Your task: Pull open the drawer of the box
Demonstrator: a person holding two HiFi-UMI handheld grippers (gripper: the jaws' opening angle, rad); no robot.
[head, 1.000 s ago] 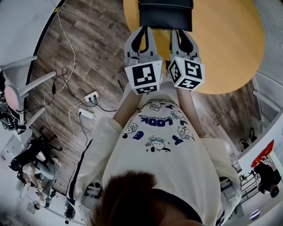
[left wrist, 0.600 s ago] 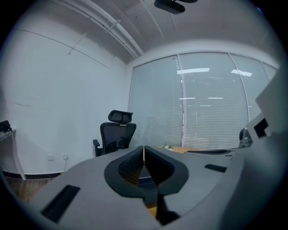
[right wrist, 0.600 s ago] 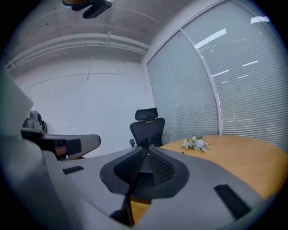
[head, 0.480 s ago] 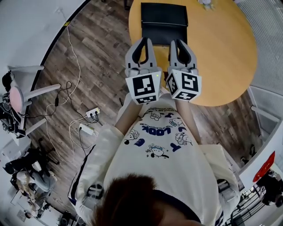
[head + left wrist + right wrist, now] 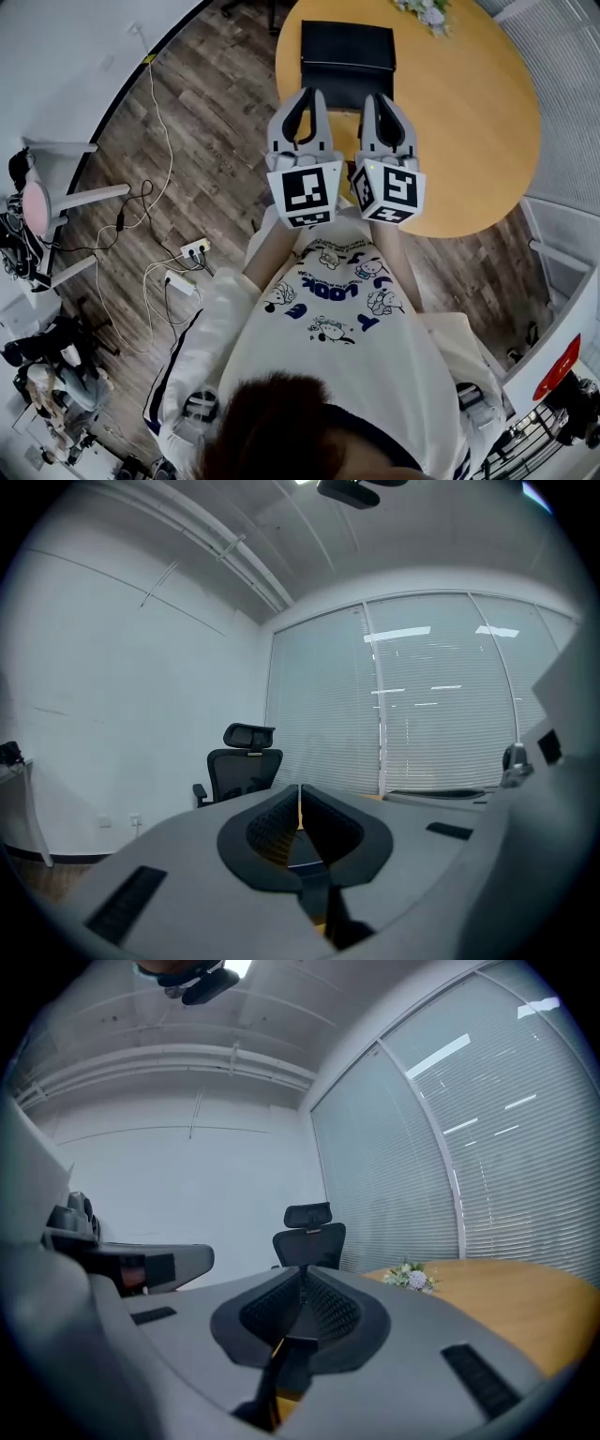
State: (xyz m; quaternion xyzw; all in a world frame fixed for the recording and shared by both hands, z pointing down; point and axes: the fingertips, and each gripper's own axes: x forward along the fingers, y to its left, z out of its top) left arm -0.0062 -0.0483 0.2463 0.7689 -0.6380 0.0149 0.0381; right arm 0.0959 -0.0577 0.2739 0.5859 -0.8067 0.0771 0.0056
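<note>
The flat black rectangular box (image 5: 347, 47) lies at the near edge of the round orange-wood table (image 5: 469, 122), just ahead of both tools. Its drawer cannot be made out from above. The left gripper (image 5: 307, 92) and right gripper (image 5: 379, 96) hover side by side, each with jaws pressed together on nothing. A good pull likely needs one claw parted first and lowered to the box's front, then drawn straight back while the other steadies the box.

— What lies on the wooden floor (image 5: 216, 112)?
— A white power strip (image 5: 194, 250), with cables (image 5: 156, 98) running off it.
— And higher up?
— A round wooden table (image 5: 487, 141), flowers (image 5: 424, 11) at its far edge; a black office chair (image 5: 309, 1234) beyond.
</note>
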